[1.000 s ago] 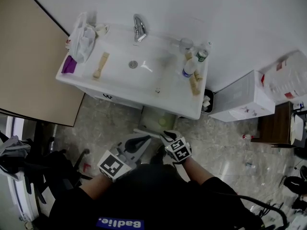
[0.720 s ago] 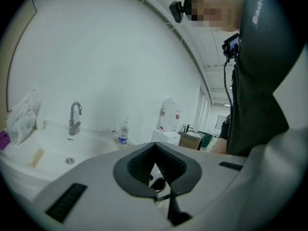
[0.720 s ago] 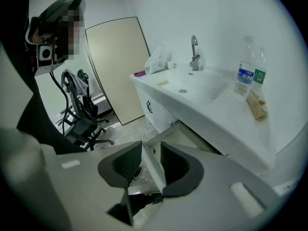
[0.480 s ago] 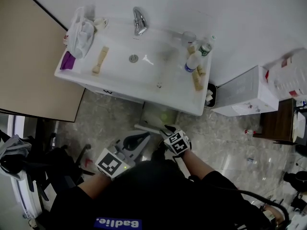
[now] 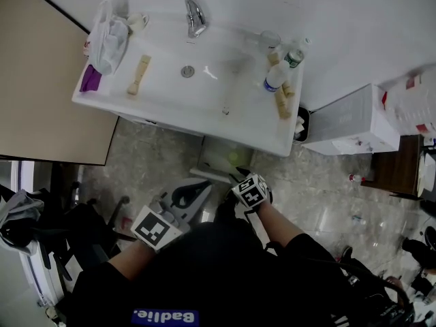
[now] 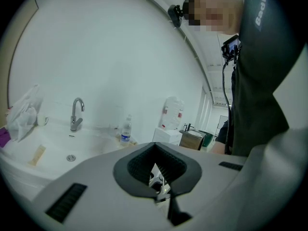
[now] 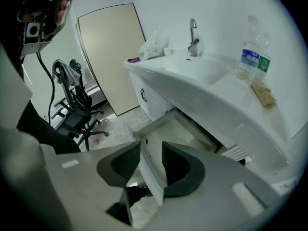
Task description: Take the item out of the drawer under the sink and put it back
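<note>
White drawer [image 5: 216,152] pulled out under the sink [image 5: 157,101] in the head view, yellow-green thing [image 5: 234,157] inside, not yet taken. Left gripper view: left gripper [image 6: 155,149] pinched together, empty. Right gripper view: right gripper [image 7: 151,153] just opened wide around the drawer front [image 7: 153,177], not squeezing. Taking out and putting back left to do.

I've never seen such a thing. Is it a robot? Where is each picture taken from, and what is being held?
No robot: a person holds a two-jaw gripper in each hand. One picture comes from a camera on the person's head, looking down. The other two come from cameras riding on the grippers, looking along their jaws. The white sink carries a tap, a plastic bag and bottles. The drawer under it stands pulled open. The right gripper has just been opening its jaws, which straddle the drawer's front panel without pinching it. The left gripper has its jaws together, holding nothing.
</note>
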The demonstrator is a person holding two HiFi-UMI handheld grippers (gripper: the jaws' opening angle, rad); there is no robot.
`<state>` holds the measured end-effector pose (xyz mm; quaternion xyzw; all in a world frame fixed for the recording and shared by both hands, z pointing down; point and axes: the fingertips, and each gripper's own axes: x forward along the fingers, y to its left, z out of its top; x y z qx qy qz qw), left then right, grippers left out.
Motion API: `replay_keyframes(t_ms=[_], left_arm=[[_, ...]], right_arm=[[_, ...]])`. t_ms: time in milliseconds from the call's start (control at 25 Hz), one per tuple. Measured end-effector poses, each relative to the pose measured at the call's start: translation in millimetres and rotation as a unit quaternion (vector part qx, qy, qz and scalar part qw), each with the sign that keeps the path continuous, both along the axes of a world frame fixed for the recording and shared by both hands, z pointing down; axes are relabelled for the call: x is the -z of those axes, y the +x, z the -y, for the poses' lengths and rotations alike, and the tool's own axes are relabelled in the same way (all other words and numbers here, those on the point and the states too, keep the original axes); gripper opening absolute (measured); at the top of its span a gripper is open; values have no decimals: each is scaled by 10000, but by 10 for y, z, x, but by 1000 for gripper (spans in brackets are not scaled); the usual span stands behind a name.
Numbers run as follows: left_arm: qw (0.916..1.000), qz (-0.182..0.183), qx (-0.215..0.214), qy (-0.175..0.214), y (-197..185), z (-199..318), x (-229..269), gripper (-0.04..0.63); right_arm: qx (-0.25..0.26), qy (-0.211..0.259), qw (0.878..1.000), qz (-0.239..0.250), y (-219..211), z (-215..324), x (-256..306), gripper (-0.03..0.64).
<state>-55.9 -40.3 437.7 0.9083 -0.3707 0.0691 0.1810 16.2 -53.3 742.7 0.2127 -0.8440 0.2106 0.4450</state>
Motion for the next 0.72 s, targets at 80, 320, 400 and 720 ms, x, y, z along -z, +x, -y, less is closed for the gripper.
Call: replay_keyframes(t_ms=[80,320,400,720], left_arm=[[10000,4,5,8,4,27,-6,6],[10000,22,5,-2,24,68,-13,6],[10000,43,21,-35,13,63,-34,6],[9997,123,104,-161,-52,19,-123,6]], right_arm=[[-36,-26,10000,-65,11,15,-69,135],[-3,-84,9995,-299,26,37,-315,138],[33,-75,9992,-391,30,55,-401,138],[529,54,9954,-795,18,132,-728,138]])
